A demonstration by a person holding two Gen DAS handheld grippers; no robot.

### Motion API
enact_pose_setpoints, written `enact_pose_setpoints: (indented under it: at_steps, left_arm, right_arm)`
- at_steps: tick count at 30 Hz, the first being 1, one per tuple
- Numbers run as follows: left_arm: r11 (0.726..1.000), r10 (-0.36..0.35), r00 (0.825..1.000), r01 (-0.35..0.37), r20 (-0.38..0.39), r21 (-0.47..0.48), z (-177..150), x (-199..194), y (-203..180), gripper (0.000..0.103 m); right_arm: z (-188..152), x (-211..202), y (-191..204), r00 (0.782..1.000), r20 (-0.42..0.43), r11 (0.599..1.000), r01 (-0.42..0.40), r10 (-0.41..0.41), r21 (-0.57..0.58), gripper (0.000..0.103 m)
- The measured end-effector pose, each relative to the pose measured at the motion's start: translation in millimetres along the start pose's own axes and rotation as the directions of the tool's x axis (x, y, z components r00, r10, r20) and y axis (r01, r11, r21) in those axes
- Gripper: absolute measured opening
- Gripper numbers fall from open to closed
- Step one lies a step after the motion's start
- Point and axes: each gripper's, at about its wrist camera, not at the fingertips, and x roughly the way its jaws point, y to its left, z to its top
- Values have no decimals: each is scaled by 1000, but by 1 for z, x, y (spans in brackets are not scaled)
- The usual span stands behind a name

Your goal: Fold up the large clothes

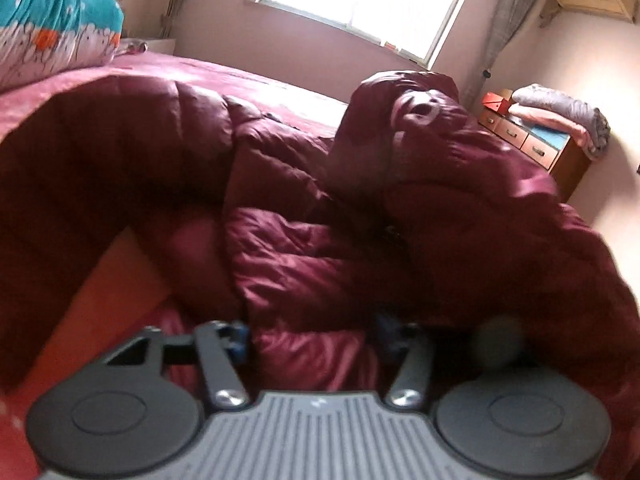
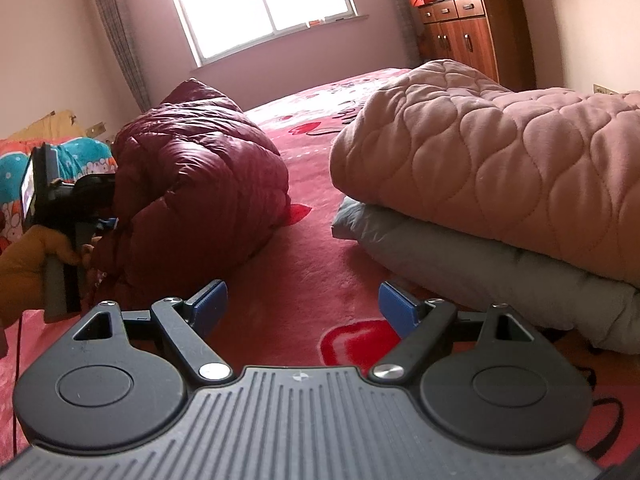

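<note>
Dark maroon quilted puffer jacket (image 2: 192, 184), glossy and bulky, heaped in a loose mound on the red patterned plush bed cover (image 2: 304, 264), well ahead and to the left of the right jaws. Same jacket fills the left wrist view, with a fold of its fabric lying between the left jaws.

Left gripper (image 1: 312, 340) pushed into the near edge of the jacket; blue pads (image 1: 239, 340) on either side of the maroon fold, partly closed, but too blurred to tell whether clenched on the cloth or merely straddling it. Held by a hand in a mustard-yellow sleeve (image 2: 20, 268), seen from the right wrist view.

Right gripper (image 2: 302, 306) released, jaws wide apart over bare bed cover, nothing between them, well apart from the jacket.

To the right of the right jaws, a stack of folded pink quilted blanket (image 2: 500, 160) over a grey pillow-like bundle (image 2: 480, 276), close by.

Likely risks: slippery, puffy fabric sliding out of a shallow pinch; only one layer caught, so the fold drags unevenly; trapped air springing the mound back open; with one gripper engaged alone, the whole jacket skating across the plush cover instead of folding.
</note>
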Motion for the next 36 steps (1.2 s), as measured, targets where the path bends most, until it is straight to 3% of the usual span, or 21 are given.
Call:
enact_pose_setpoints:
  at_steps: [3, 6, 11, 14, 20, 24, 29, 34, 36]
  left_arm:
    - [999, -33, 999, 33, 4, 20, -5, -16, -7, 11]
    - [995, -98, 995, 97, 16, 37, -8, -39, -18, 4]
    - [971, -207, 977, 199, 51, 136, -30, -105, -46, 3]
    - [943, -264, 963, 247, 48, 225, -53, -146, -64, 3]
    - [878, -372, 927, 366, -43, 308, -108, -217, -94, 3]
    - [827, -427, 894, 447, -136, 341, -153, -252, -111, 3]
    - [813, -429, 876, 480, -219, 330, -195, -269, -115, 3]
    - [829, -386, 889, 452, -247, 329, -207, -289, -103, 6]
    - [837, -378, 894, 441, -242, 324, -203, -303, -94, 15]
  right_arm:
    - [1, -3, -3, 1000, 11, 1000, -2, 2, 21, 103]
    - [2, -7, -6, 1000, 30, 999, -8, 7, 34, 103]
    - [7, -20, -6, 995, 93, 999, -30, 27, 24, 103]
    - [12, -33, -12, 989, 141, 998, -43, 38, 37, 103]
    - [14, -60, -24, 985, 163, 995, -68, 55, 75, 103]
    - [14, -82, -22, 984, 161, 995, -81, 71, 59, 103]
    - [7, -102, -24, 989, 130, 995, -84, 76, 55, 103]
    - [-2, -107, -15, 992, 89, 996, -92, 91, 8, 103]
    - [-6, -108, -7, 991, 89, 995, -97, 100, -29, 103]
